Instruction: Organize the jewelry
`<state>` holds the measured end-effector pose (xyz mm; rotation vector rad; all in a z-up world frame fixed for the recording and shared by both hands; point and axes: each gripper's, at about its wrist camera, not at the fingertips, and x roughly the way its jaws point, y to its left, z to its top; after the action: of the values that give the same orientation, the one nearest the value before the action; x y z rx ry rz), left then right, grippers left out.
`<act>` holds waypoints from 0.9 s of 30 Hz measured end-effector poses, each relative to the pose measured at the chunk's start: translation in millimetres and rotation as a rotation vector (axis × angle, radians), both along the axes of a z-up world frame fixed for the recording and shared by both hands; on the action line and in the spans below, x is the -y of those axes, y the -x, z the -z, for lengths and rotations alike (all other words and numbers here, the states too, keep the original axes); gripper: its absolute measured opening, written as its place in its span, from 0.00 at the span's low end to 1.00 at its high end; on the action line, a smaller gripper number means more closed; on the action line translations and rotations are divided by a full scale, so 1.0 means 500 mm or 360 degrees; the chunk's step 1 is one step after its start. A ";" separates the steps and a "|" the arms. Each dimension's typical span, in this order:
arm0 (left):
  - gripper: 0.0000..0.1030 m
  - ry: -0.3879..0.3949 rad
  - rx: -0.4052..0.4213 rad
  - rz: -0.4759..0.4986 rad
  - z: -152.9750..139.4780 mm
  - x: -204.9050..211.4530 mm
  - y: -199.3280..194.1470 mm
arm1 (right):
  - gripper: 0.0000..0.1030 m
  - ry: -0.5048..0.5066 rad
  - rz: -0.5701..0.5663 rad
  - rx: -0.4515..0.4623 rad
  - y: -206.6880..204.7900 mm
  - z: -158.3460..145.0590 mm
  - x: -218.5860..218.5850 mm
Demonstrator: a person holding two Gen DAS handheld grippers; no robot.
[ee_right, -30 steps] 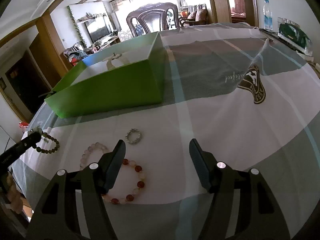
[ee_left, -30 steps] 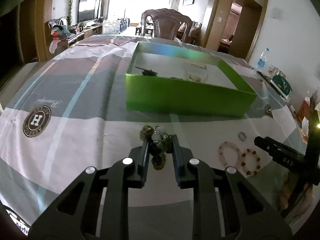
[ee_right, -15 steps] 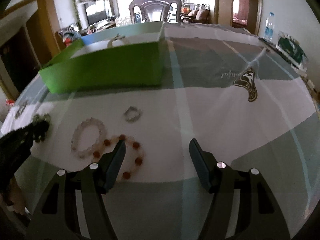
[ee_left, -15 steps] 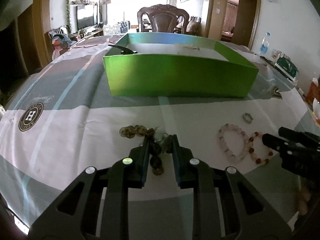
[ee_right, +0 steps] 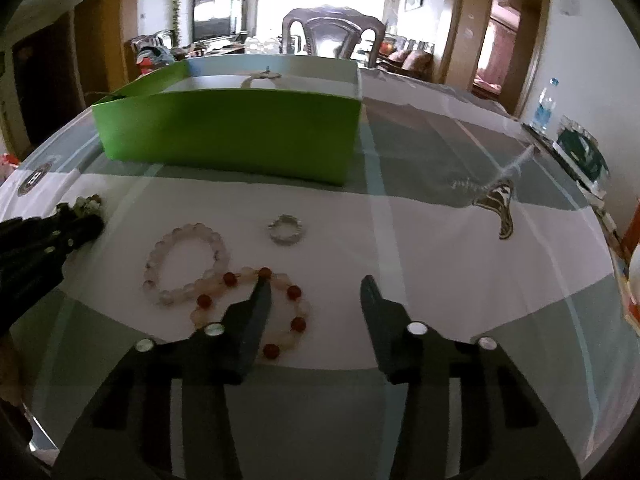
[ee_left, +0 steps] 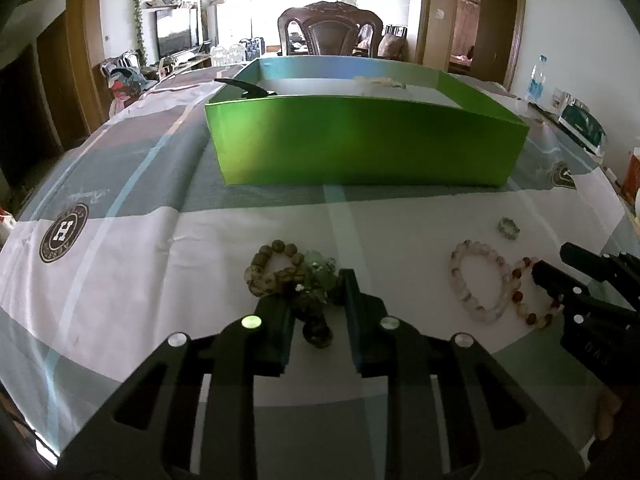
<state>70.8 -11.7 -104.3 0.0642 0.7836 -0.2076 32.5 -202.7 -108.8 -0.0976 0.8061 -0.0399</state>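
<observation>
Left gripper [ee_left: 316, 312] clamps dark beads [ee_left: 316, 330] for the box [ee_left: 360, 144]. Right gripper [ee_right: 316, 292], jaws just closing, nothing pinched yet, straddles the red bracelet [ee_right: 288, 312].

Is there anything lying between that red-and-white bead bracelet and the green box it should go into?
Yes: the small silver ring lies on the cloth between the red-and-white bracelet and the green box; the pale bracelet sits just left.
</observation>
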 end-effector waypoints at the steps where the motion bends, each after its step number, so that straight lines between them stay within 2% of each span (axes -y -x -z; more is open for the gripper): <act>1: 0.22 -0.0001 -0.0001 0.0000 0.000 -0.001 0.000 | 0.28 0.0009 0.0003 0.0004 0.000 0.001 -0.001; 2: 0.22 0.0002 -0.0002 0.0000 0.000 -0.001 0.000 | 0.17 0.0015 0.0000 0.0005 0.000 0.001 -0.003; 3: 0.23 0.0002 -0.0003 0.0001 0.000 -0.001 0.000 | 0.12 0.0025 -0.0009 0.0006 0.000 0.002 -0.006; 17: 0.30 0.0020 -0.0024 0.0018 0.005 0.000 -0.004 | 0.12 0.0025 -0.0010 0.0008 -0.002 0.004 -0.008; 20: 0.40 0.0022 -0.0029 0.0012 0.005 0.000 -0.006 | 0.12 0.0024 -0.0010 0.0007 -0.001 0.004 -0.009; 27: 0.41 0.0029 -0.0034 0.0010 0.006 -0.003 -0.005 | 0.12 0.0020 -0.0010 0.0007 -0.002 0.004 -0.010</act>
<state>73.4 -10.2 -107.1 0.0470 0.8026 -0.2216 33.5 -197.9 -111.0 -0.1118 0.8010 -0.0390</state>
